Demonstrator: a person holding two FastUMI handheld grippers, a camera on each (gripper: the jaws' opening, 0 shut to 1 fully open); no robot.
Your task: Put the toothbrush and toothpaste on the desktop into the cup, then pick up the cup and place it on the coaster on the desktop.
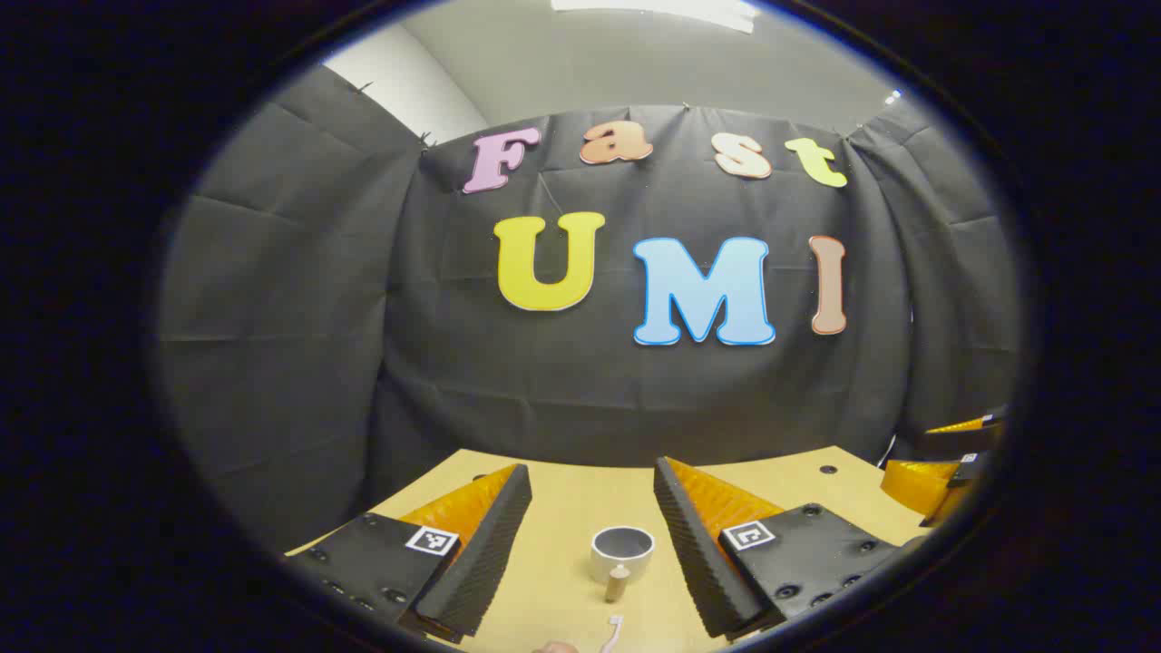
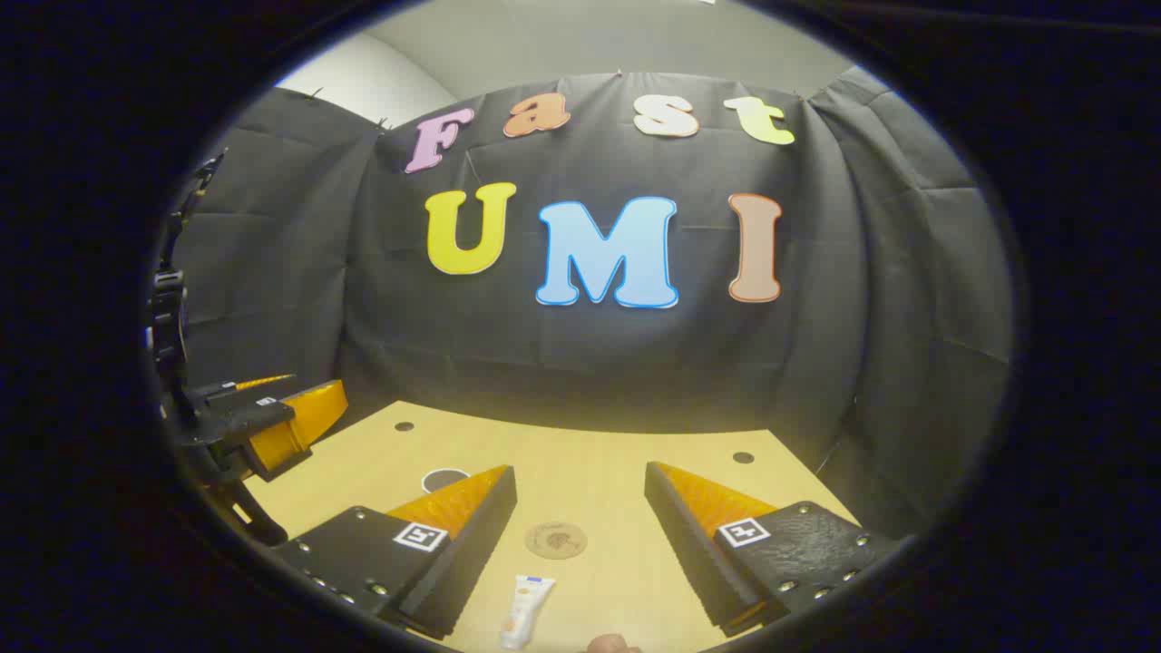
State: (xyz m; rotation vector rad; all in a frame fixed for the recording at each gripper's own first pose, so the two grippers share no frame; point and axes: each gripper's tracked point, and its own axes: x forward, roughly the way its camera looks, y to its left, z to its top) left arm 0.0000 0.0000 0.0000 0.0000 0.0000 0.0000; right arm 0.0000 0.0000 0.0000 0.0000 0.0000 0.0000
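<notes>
Between the spread left claw (image 1: 592, 481) fingers, the cup (image 1: 622, 552) is sitting on the tabletop (image 1: 562, 494); the toothpaste (image 2: 526, 609) is lying between the spread right claw (image 2: 580, 481) fingers, coaster (image 2: 555, 540) just beyond.

No word or number can be made out on anything on the desk. The left gripper (image 1: 590, 464) carries a square coded marker (image 1: 431, 540) at the base of each finger, a black pattern on white, not legible as text. The right gripper (image 2: 580, 467) bears the same kind of square tag (image 2: 420, 536) on each finger. Between its fingers, close in, the toothpaste (image 2: 524, 609) has print too small to read. Just ahead, the coaster (image 2: 555, 540) shows a faint, unreadable design.
</notes>
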